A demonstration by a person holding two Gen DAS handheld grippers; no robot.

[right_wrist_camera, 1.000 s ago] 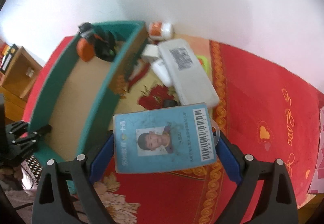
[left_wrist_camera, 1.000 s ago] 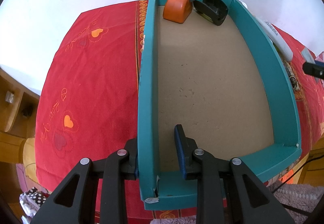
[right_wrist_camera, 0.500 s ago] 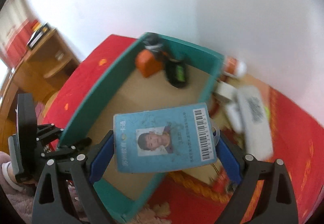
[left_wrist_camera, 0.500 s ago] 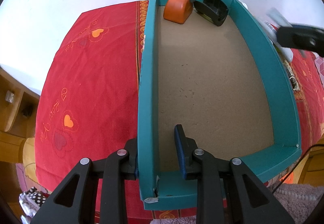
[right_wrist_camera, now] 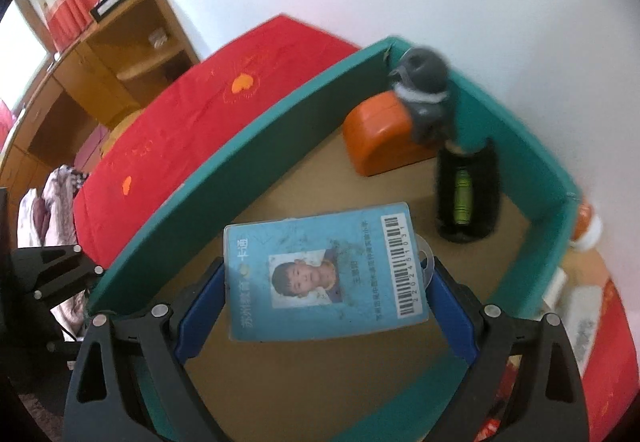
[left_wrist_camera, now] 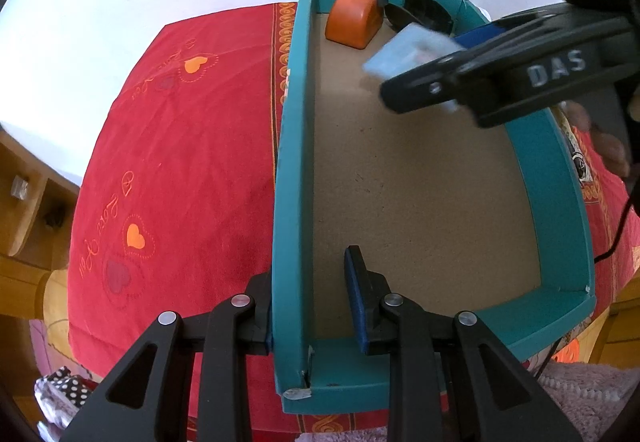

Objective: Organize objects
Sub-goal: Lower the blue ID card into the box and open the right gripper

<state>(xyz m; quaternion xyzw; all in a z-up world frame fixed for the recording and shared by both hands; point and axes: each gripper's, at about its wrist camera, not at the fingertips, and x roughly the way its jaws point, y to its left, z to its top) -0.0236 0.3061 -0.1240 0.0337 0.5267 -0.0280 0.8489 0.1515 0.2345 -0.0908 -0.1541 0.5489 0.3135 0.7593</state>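
The right claw [right_wrist_camera: 326, 306] grips a blue ID card [right_wrist_camera: 326, 272] by its short edges, face up above the brown floor of a teal box [left_wrist_camera: 294, 162] — the card's long axis spanning the fingers. The left claw [left_wrist_camera: 312, 302] clamps the box's side wall. An orange block [right_wrist_camera: 378, 138], a grey figurine [right_wrist_camera: 426, 94] and a black case [right_wrist_camera: 466, 194] crowd the far corner. A red heart-stitched cloth [left_wrist_camera: 180, 146] covers the worktop by a white wall — wooden shelves [right_wrist_camera: 120, 54] beside it.
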